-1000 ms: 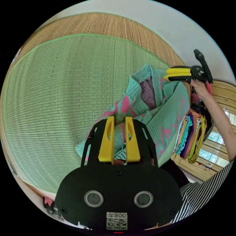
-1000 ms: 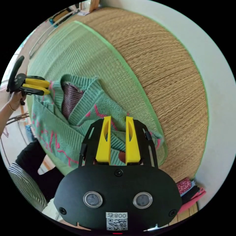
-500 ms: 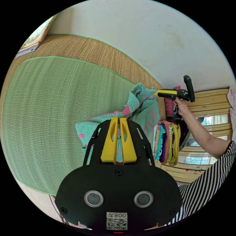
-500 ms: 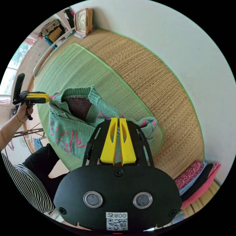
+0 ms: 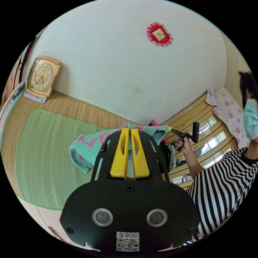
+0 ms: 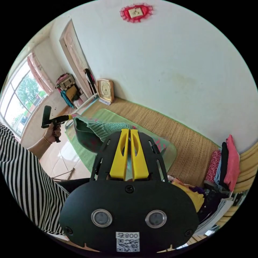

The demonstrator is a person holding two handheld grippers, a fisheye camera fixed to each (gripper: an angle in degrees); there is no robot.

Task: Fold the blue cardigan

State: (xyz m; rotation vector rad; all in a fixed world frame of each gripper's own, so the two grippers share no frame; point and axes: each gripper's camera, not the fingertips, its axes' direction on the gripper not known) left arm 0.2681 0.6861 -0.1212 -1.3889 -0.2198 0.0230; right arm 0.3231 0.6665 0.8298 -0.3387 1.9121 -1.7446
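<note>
Lifting: the cardigan (image 5: pixel 88 146) has been raised off the green mat (image 5: pixel 45 158) since a second ago, when most of it lay bunched on the mat.
Left gripper (image 5: pixel 128 134): jaws clamped on the knit; a second ago they stood apart.
Right gripper (image 6: pixel 128 134): jaws likewise closed on the fabric, formerly spread.
Cardigan position: held in the air between both grippers, above the mat's near edge, one sleeve end hanging.
Meaning: a shake-out before laying flat is judged under way; folding not yet begun.
</note>
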